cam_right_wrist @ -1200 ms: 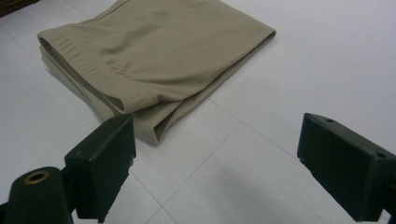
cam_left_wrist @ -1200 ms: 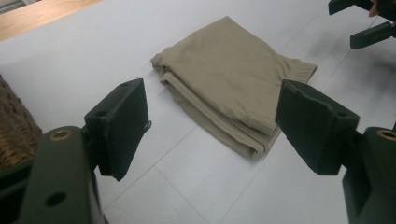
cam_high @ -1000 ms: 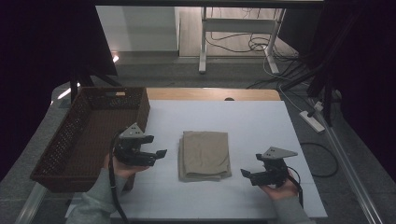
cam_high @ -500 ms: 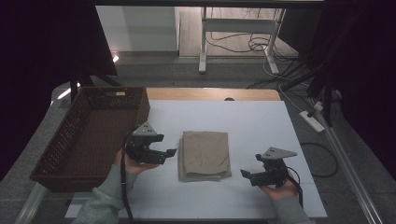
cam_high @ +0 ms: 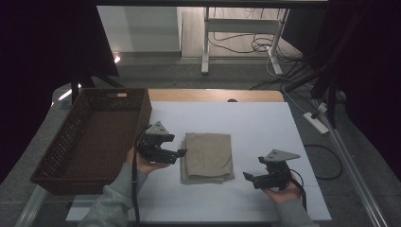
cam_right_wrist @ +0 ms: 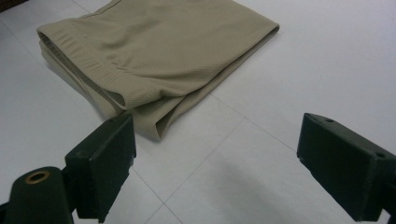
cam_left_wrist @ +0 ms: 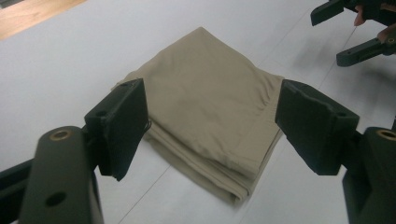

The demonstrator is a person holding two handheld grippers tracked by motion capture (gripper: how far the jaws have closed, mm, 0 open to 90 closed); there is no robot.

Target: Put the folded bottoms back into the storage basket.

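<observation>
At frame centre, the folded cloth (cam_high: 207,156) lies just right of the left gripper (cam_high: 178,153), jaws apart; the right gripper (cam_high: 247,178), also apart, sits farther off.

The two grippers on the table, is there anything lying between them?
Yes: a folded beige cloth lies flat on the white table between the left gripper and the right gripper, as the high view shows.

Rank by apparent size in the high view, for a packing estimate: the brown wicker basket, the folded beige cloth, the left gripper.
1. Brown wicker basket, clearly largest.
2. Folded beige cloth.
3. Left gripper, smallest.
</observation>
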